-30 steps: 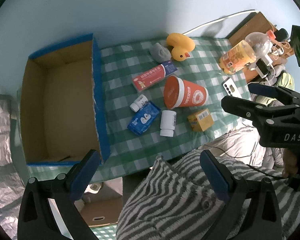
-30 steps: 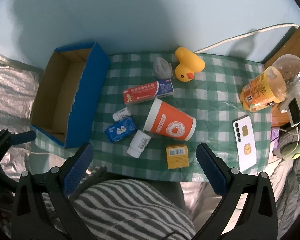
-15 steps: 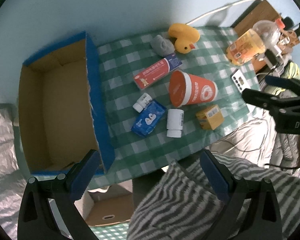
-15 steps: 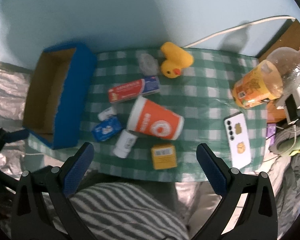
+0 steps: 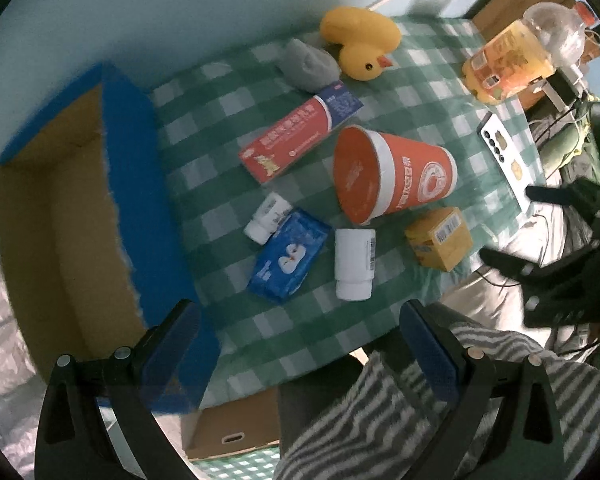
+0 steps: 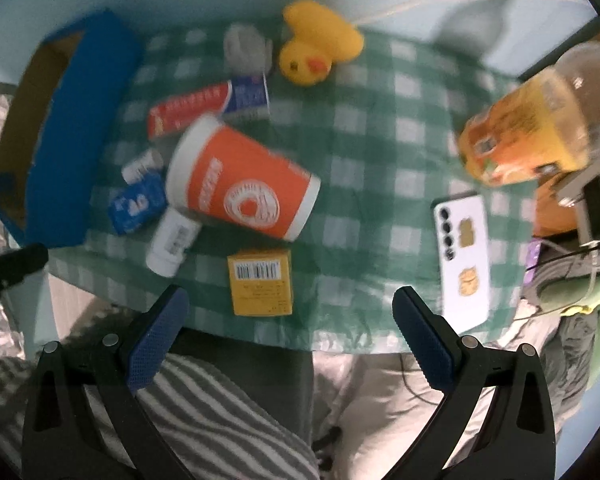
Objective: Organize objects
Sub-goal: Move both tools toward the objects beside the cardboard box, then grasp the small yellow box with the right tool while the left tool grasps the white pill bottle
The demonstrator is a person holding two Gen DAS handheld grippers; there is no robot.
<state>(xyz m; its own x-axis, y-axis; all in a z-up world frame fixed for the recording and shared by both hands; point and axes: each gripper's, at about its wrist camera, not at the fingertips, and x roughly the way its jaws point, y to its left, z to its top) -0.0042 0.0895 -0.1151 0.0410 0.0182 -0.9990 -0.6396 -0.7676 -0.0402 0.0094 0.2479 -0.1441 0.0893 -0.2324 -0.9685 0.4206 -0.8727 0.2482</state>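
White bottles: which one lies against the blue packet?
The smaller bottle, its side touching the blue packet. The larger bottle lies apart, below the orange cup.

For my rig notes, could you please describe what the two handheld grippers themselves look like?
The left gripper and right gripper match: black plastic frames with triangular cut-outs and silver screw heads, ending in blue textured fingertips. No cables or sleeves are visible on them.

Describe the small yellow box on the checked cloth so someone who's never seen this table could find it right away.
Start at the big orange paper cup lying on its side in the middle of the green checked cloth. Just in front of it, near the cloth's front edge, sits the yellow box. It is the only boxy yellow item, with a black barcode on top, unlike the rounded yellow duck at the back.
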